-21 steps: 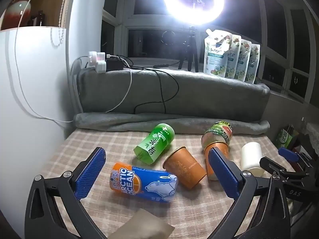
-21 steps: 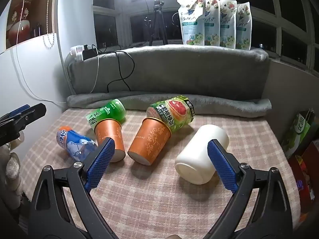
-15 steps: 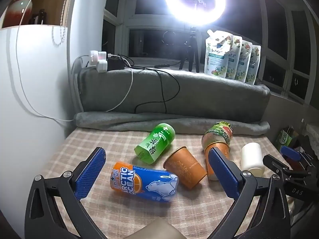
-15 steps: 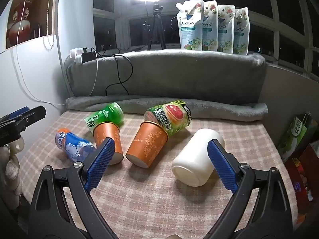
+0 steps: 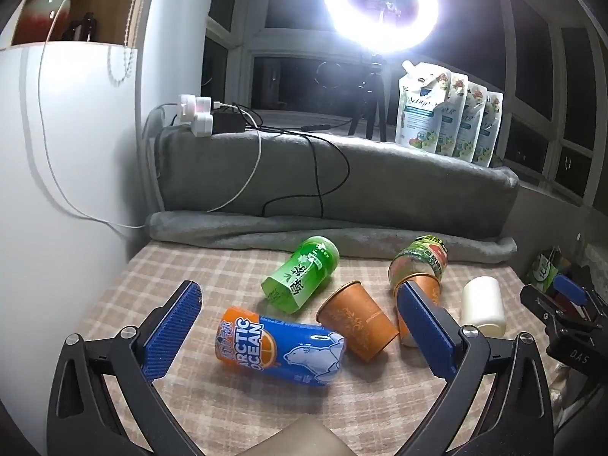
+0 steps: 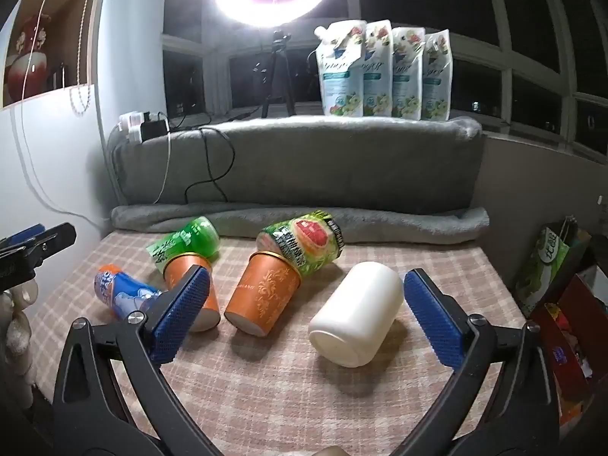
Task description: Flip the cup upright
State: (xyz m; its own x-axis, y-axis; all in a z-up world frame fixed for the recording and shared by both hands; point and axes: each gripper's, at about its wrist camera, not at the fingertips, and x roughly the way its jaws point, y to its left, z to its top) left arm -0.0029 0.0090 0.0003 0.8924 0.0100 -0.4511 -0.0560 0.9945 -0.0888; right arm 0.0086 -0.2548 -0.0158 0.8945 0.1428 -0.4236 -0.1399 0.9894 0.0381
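Ahead of the wide-open right claw (image 6: 304, 319), on the checked cloth (image 6: 266, 399), lies one white cup (image 6: 357, 313) on its side, closed end nearest. Left of it lie two orange cups (image 6: 264, 292), three printed ones. The left claw (image 5: 300, 332) gapes wide.

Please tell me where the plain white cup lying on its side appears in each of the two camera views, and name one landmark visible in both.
Left wrist view: the plain white plastic cup lies at the right, beyond the right finger.
Right wrist view: it lies right of centre, between the open fingers, base towards the camera.
Shared landmark: the bright ring light on its tripod.
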